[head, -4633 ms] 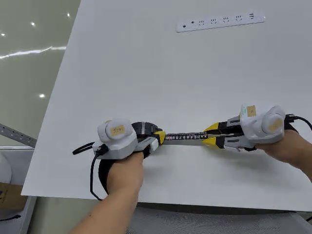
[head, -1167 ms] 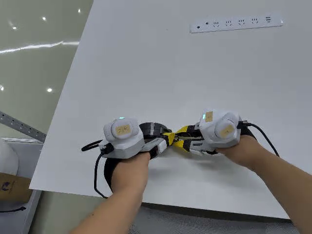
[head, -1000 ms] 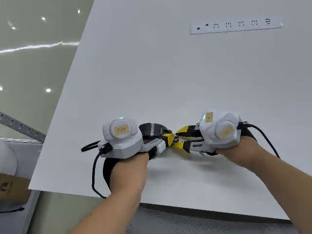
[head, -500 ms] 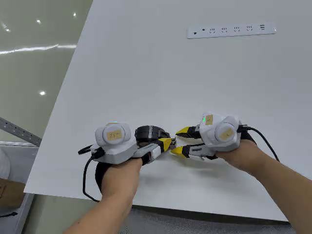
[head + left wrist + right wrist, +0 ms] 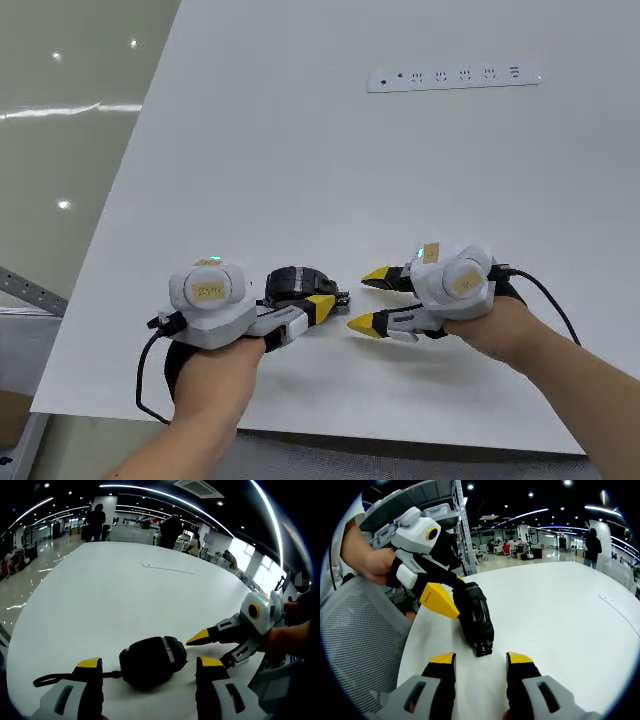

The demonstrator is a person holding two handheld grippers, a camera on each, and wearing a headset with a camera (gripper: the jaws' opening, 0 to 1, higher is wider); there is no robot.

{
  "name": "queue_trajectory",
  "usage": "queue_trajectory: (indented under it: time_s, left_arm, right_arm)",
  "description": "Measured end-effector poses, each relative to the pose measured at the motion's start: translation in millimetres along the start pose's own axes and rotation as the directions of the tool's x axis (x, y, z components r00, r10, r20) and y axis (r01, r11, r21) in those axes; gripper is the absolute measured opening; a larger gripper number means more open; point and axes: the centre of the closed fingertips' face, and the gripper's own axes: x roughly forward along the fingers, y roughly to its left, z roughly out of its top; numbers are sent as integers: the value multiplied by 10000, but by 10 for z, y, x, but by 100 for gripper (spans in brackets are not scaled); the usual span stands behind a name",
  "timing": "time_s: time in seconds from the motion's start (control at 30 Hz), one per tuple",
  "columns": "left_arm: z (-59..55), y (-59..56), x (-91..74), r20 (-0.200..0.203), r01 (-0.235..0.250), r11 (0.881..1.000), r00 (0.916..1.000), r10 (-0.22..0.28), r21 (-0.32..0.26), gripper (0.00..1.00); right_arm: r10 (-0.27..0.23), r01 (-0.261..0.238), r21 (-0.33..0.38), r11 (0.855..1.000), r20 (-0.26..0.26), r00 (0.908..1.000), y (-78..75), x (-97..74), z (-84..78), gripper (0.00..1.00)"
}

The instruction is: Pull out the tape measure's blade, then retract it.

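Retraction looks complete: the blade that spanned the gap between the two grippers 4.6 s ago is back inside the tape measure [image 5: 297, 283], and the right gripper [image 5: 481, 659] has let go of the blade end and backed off.

1. Position. The tape measure lies on its side on the white table [image 5: 400, 180], near the front edge, its black strap [image 5: 55, 679] trailing away from the blade mouth.
2. Left gripper [image 5: 150, 663]. Its jaws stand wide, one on each side of the case; contact cannot be confirmed.
3. Right gripper. Its jaws stand apart and hold nothing, tips just short of the blade mouth.
4. Handling. The case appears rigid, compact and rubber-skinned, likely dense enough to stay put. Clamp it across the flat faces. The blade is probably thin, springy and spring-loaded: pinch the end hook only, and guide its return.
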Motion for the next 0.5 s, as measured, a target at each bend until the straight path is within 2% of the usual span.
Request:
queue_trajectory:
  time_s: [0.07,0.17,0.23,0.37,0.43,0.5]
  left_arm:
    - [5,9,-7,33,122,9999,9999,-122,-8,74]
    - [-2,3,-34,-12,203,9968,9998,-203,767,75]
    - [-9,-5,-56,-1,344,9967,9994,-345,730,75]
    - [-16,6,-97,-49,572,9915,9984,-570,1169,75]
    - [-37,18,-108,-238,733,9818,9973,-702,1755,75]
    - [-51,18,-118,-305,859,9757,9962,-814,2016,75]
  right_arm:
    - [-52,53,56,10000,-5,10000,4,-14,-14,41]
    - [-154,154,116,9998,-35,9999,16,-73,-11,43]
    - [-220,220,188,9996,-31,9998,17,-113,-6,44]
    - [-473,474,234,9986,-72,9989,-3,-213,-16,49]
    - [-548,551,308,9980,-107,9984,-15,-272,-37,51]
    - [-697,703,353,9969,-172,9974,-37,-333,-58,52]
